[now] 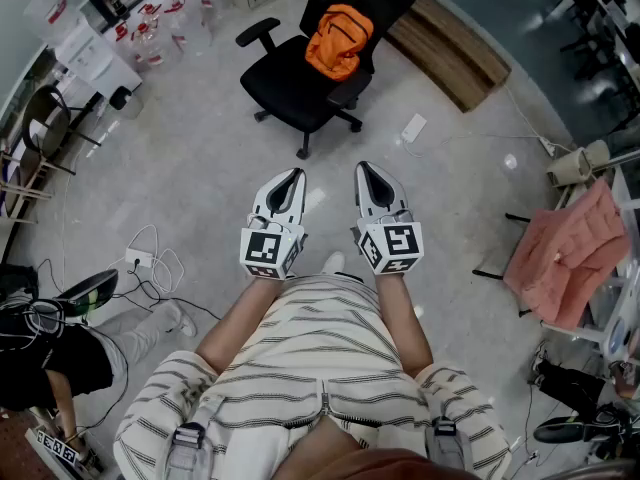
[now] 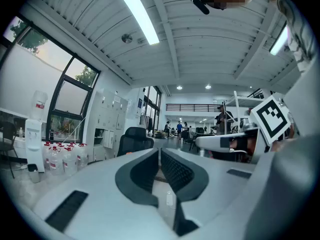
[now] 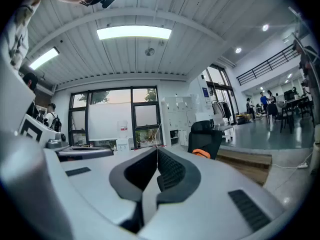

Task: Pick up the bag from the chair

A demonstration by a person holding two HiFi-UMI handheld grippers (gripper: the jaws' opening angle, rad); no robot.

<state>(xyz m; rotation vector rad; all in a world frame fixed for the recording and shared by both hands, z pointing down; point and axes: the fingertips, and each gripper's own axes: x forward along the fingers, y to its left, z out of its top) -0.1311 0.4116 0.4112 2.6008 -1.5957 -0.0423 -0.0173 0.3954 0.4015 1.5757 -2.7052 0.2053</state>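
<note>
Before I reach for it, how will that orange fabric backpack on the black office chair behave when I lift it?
The orange fabric backpack looks slumped and creased, so it will probably sag. The black office chair under it stands on casters, so a sideways tug might roll it.

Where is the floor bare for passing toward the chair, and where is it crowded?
Bare floor spans the stretch in front of the chair and leftward to the bottles. Crowded: cables at lower left, pink cloth at right, bag on the seat.
</note>
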